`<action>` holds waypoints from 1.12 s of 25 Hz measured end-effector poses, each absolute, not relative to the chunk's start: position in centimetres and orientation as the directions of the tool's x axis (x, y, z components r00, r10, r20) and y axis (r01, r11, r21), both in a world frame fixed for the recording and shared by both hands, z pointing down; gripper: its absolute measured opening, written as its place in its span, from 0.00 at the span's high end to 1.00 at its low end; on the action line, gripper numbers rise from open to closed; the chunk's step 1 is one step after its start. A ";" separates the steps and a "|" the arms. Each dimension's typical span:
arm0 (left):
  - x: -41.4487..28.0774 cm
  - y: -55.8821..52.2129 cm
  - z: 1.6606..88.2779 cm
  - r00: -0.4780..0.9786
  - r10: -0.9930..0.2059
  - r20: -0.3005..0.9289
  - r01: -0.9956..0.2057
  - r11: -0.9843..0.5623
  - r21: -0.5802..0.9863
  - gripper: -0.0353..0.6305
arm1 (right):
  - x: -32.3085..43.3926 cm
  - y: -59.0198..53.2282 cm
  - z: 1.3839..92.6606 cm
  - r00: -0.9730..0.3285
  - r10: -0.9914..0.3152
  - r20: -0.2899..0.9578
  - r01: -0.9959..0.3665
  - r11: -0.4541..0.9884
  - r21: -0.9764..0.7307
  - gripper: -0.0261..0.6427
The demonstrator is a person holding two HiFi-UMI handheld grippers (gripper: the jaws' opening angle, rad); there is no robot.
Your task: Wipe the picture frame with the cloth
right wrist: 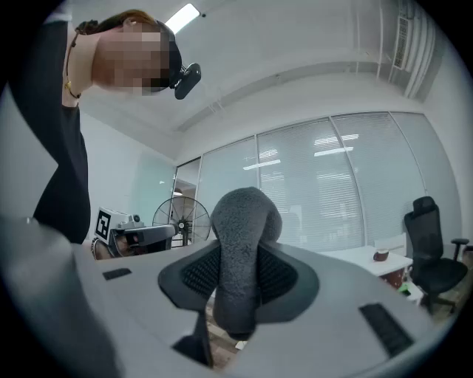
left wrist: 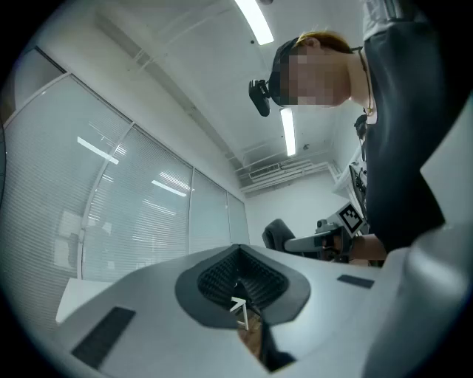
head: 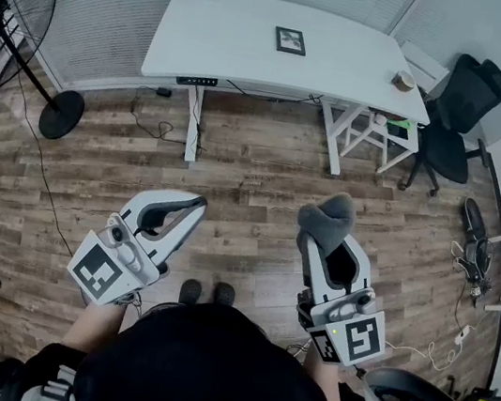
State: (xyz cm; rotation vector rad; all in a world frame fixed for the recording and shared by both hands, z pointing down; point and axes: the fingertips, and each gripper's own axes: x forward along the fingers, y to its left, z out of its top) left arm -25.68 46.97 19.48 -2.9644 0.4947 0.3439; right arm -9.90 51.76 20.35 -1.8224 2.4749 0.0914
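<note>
A small dark picture frame (head: 290,41) lies flat on the white desk (head: 219,47) far ahead of me. My right gripper (head: 312,240) is shut on a grey fluffy cloth (head: 327,219) that bulges out above its jaws; in the right gripper view the cloth (right wrist: 241,251) fills the gap between the pads. My left gripper (head: 196,205) is held at the same height over the wooden floor, jaws shut with nothing between them (left wrist: 240,295). Both grippers stay well short of the desk.
A cup (head: 404,80) stands at the desk's right end. A black office chair (head: 460,116) and a white stool (head: 376,135) stand right of the desk, and a standing fan (head: 14,22) stands at the left. Cables (head: 163,123) lie under the desk.
</note>
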 end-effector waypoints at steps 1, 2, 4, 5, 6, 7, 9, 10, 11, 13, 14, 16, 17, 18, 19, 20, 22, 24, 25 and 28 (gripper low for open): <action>-25.9 47.0 19.5 0.920 -0.308 -0.241 -0.334 -0.939 -0.077 0.93 | -10.1 51.7 20.3 -0.296 -0.951 -0.088 -0.955 0.297 0.009 0.77; -26.0 46.9 19.6 0.920 -0.310 -0.241 -0.336 -0.939 -0.078 0.93 | -10.2 51.7 20.3 -0.297 -0.951 -0.089 -0.955 0.297 0.010 0.77; -26.4 47.0 19.7 0.918 -0.314 -0.241 -0.341 -0.937 -0.076 0.93 | -10.5 51.7 20.4 -0.296 -0.951 -0.091 -0.955 0.296 0.011 0.77; -26.6 47.1 19.8 0.918 -0.316 -0.241 -0.342 -0.937 -0.074 0.93 | -10.7 51.9 20.4 -0.295 -0.951 -0.092 -0.955 0.295 0.009 0.77; -26.8 47.2 19.8 0.917 -0.317 -0.241 -0.343 -0.936 -0.073 0.93 | -10.8 52.0 20.4 -0.294 -0.951 -0.093 -0.956 0.294 0.008 0.77; -27.0 47.3 19.9 0.917 -0.318 -0.240 -0.343 -0.936 -0.073 0.93 | -11.0 52.1 20.4 -0.292 -0.952 -0.094 -0.956 0.293 0.008 0.77; -27.3 47.3 19.9 0.918 -0.318 -0.238 -0.344 -0.936 -0.074 0.93 | -11.2 52.2 20.4 -0.288 -0.953 -0.095 -0.958 0.288 0.006 0.77; -27.5 47.2 19.8 0.918 -0.318 -0.238 -0.344 -0.936 -0.074 0.93 | -11.3 52.2 20.4 -0.285 -0.954 -0.095 -0.958 0.286 0.005 0.77; -27.6 47.1 19.8 0.918 -0.318 -0.238 -0.344 -0.936 -0.073 0.93 | -11.4 52.1 20.4 -0.282 -0.955 -0.096 -0.959 0.283 0.005 0.77; -28.0 47.1 19.6 0.917 -0.318 -0.239 -0.344 -0.936 -0.072 0.93 | -11.7 52.1 20.3 -0.282 -0.954 -0.098 -0.959 0.283 0.004 0.77; -28.2 47.0 19.6 0.917 -0.318 -0.240 -0.343 -0.936 -0.072 0.93 | -12.0 52.1 20.2 -0.285 -0.953 -0.100 -0.958 0.286 0.002 0.77; -28.7 47.1 19.7 0.918 -0.316 -0.242 -0.341 -0.937 -0.071 0.93 | -12.6 52.2 20.2 -0.290 -0.952 -0.103 -0.957 0.291 -0.001 0.77; -28.9 47.1 19.8 0.918 -0.314 -0.242 -0.339 -0.938 -0.070 0.93 | -12.8 52.2 20.2 -0.289 -0.951 -0.105 -0.957 0.291 0.001 0.77; -29.1 47.1 19.9 0.919 -0.311 -0.242 -0.336 -0.939 -0.069 0.93 | -13.1 52.3 20.2 -0.288 -0.952 -0.107 -0.957 0.289 0.004 0.77; -29.3 47.2 20.0 0.920 -0.307 -0.241 -0.332 -0.941 -0.068 0.93 | -13.5 52.3 20.1 -0.286 -0.952 -0.110 -0.958 0.287 0.007 0.77; -29.6 47.2 20.1 0.922 -0.303 -0.241 -0.327 -0.943 -0.068 0.93 | -13.8 52.3 20.0 -0.284 -0.952 -0.112 -0.959 0.284 0.009 0.77; -30.1 47.2 20.3 0.926 -0.292 -0.239 -0.316 -0.946 -0.070 0.93 | -14.5 52.4 20.0 -0.275 -0.954 -0.117 -0.961 0.277 0.005 0.77; -30.6 47.2 20.4 0.930 -0.278 -0.239 -0.303 -0.950 -0.074 0.93 | -15.0 52.4 20.1 -0.263 -0.957 -0.122 -0.964 0.265 -0.003 0.77; -30.9 47.2 20.5 0.933 -0.270 -0.239 -0.296 -0.952 -0.077 0.93 | -15.3 52.4 20.1 -0.256 -0.958 -0.125 -0.966 0.259 -0.005 0.77; -31.6 47.0 20.9 0.938 -0.253 -0.235 -0.278 -0.957 -0.078 0.93 | -16.1 52.4 20.3 -0.238 -0.962 -0.135 -0.971 0.241 -0.006 0.77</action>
